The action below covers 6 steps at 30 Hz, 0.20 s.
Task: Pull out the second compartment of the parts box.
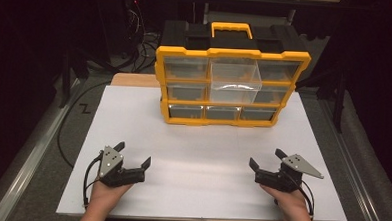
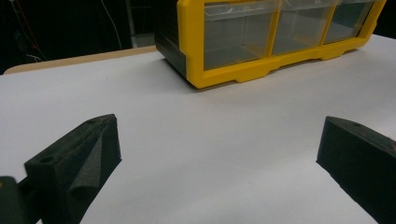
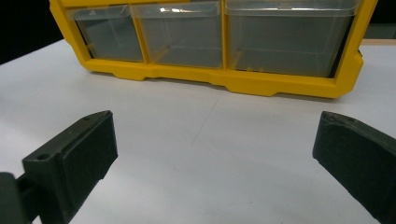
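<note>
Drawer cabinet [image 1: 230, 87] stands on the table [image 1: 207, 161] (far side), grippers nearer.

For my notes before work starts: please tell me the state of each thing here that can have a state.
Organizer box: upright on the table, handle up.
Top middle drawer: pulled out.
Other drawers: pushed in.
Left gripper: open, holding nothing.
Right gripper: open, holding nothing.

From my left claw's camera the yellow organizer [image 2: 275, 42] is cut off above its bottom drawers; my forearms leave the high view below it, and its drawer contents are unclear.
</note>
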Available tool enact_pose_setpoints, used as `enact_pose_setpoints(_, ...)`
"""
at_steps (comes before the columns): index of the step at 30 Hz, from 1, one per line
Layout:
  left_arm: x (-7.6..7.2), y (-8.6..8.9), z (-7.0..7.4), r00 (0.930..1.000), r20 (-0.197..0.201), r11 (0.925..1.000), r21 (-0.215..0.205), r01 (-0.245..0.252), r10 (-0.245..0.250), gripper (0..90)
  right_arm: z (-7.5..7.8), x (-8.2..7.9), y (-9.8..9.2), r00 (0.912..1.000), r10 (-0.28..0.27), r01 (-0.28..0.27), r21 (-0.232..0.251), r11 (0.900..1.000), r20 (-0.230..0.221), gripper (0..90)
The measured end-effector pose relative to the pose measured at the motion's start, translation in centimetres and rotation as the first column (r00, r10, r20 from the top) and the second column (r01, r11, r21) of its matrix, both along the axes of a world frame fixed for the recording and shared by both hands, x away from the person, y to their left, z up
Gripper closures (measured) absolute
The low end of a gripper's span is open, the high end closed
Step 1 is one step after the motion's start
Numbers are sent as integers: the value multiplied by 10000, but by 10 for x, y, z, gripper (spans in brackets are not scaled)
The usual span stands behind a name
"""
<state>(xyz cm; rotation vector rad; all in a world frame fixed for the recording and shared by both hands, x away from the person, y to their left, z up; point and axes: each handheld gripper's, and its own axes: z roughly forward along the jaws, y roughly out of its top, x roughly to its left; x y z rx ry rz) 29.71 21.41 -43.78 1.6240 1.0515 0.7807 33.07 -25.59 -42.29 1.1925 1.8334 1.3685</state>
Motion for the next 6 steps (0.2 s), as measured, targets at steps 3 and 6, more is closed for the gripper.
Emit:
enact_pose_setpoints(3, -1, 0, 0, 10000, 2, 10000, 7, -16, 16, 3, -1, 0, 2, 10000, 98, -98, -86, 9999, -13, 12)
enact_pose_setpoints(6, -1, 0, 0, 10000, 18, 10000, -19, -29, 29, 3, 0, -1, 2, 9998, 145, -143, -212, 9997, 124, 12)
